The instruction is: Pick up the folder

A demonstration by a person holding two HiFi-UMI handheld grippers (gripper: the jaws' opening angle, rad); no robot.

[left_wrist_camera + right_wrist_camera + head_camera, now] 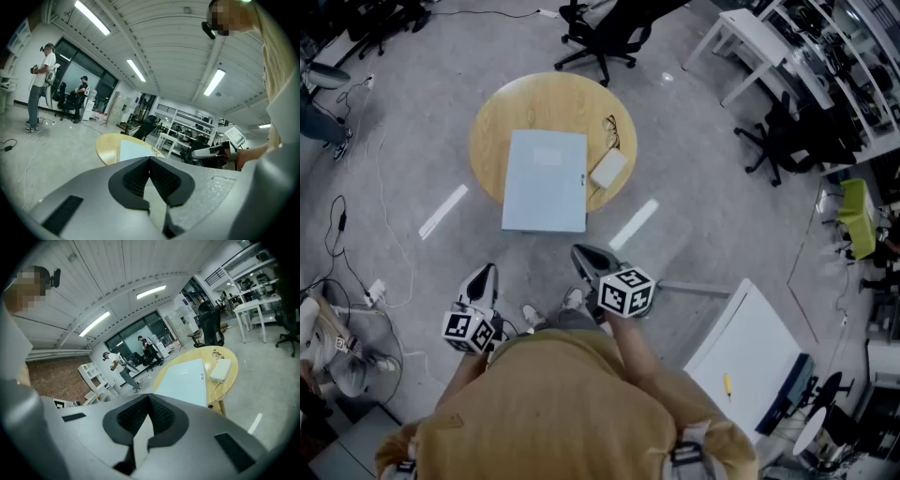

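Note:
A pale blue folder (546, 180) lies flat on a small round wooden table (492, 122), its near edge hanging over the table's rim. The folder (187, 380) also shows in the right gripper view, and the folder (133, 150) in the left gripper view. My left gripper (487, 273) is held short of the table at the lower left, shut and empty. My right gripper (586, 253) is a little nearer the folder's near edge, also shut with nothing in it. Both are apart from the folder.
A white box (608, 169) and a pair of glasses (611, 127) lie on the table right of the folder. Office chairs (605, 37) stand beyond the table, desks (759, 42) at the upper right. A white board (750, 352) lies on the floor at the right. Cables (342, 225) trail at the left.

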